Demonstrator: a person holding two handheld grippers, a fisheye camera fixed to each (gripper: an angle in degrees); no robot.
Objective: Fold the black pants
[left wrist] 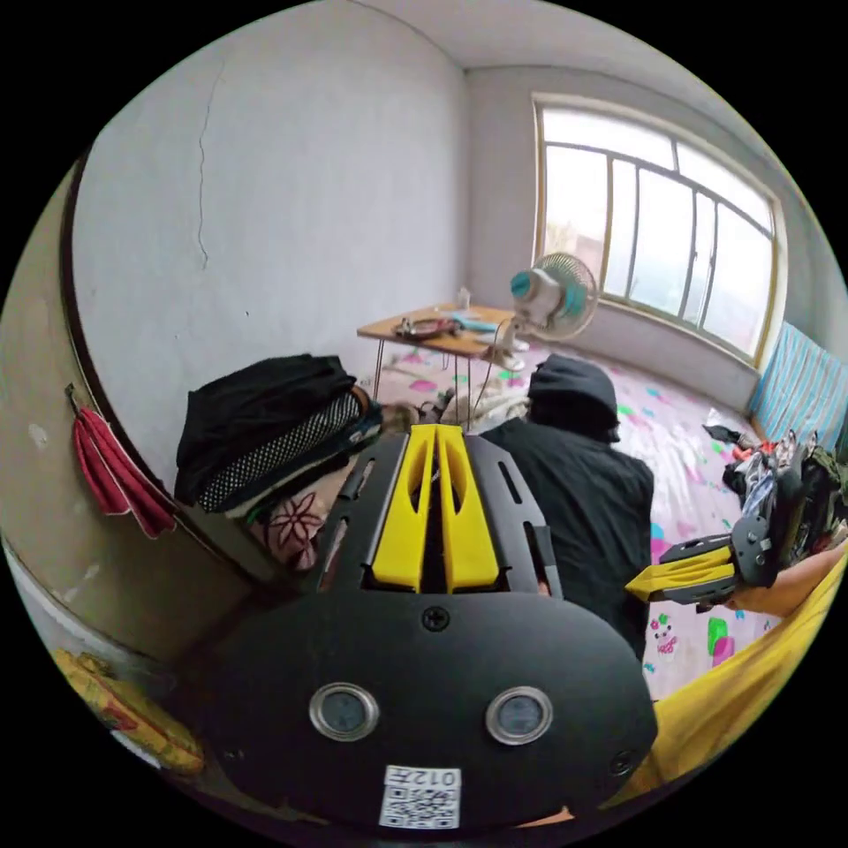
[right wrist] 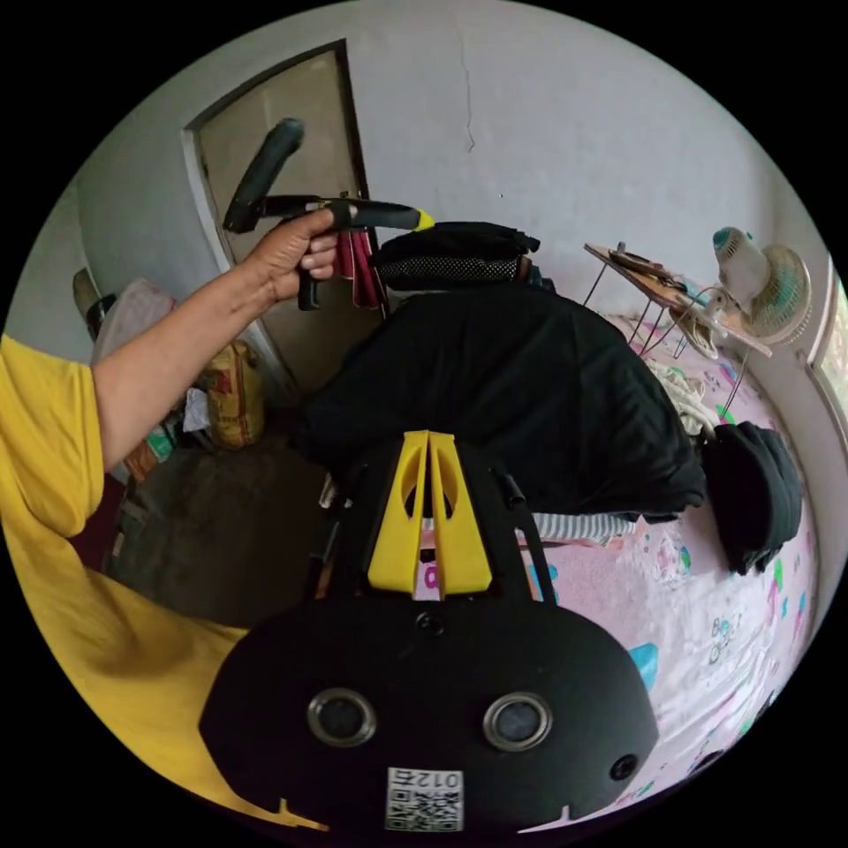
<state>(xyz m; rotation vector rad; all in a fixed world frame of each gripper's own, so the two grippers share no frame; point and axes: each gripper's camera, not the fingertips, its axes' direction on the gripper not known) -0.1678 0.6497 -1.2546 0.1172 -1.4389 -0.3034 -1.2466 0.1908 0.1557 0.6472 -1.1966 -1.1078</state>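
In the left gripper view, the left gripper (left wrist: 436, 433) sits nearest, its two yellow jaws pressed together with nothing between them. At the right edge of that view the right gripper (left wrist: 638, 586) reaches in, held by a person's arm in a yellow sleeve (left wrist: 751, 680), its yellow jaws also closed and empty.

Just past the left gripper's jaws lie the black pants (left wrist: 583, 495), spread over a bed with a pink patterned sheet (left wrist: 680, 442). A smaller folded black garment (left wrist: 574, 393) rests on the sheet at their far end. To the left, a stack of folded clothes (left wrist: 265, 424) stands against the white wall. Further off, a small wooden table (left wrist: 437, 331) stands on the bed with a desk fan (left wrist: 552, 300) beside it, and a large window (left wrist: 662, 247) is behind.

In the right gripper view, the right gripper (right wrist: 429, 437) has its jaws clenched together, holding nothing. The black pants (right wrist: 512, 397) lie in a broad mound just beyond them. The person's hand (right wrist: 287, 252) holds the left gripper (right wrist: 424, 218) raised above the pants, near a door (right wrist: 265, 132).
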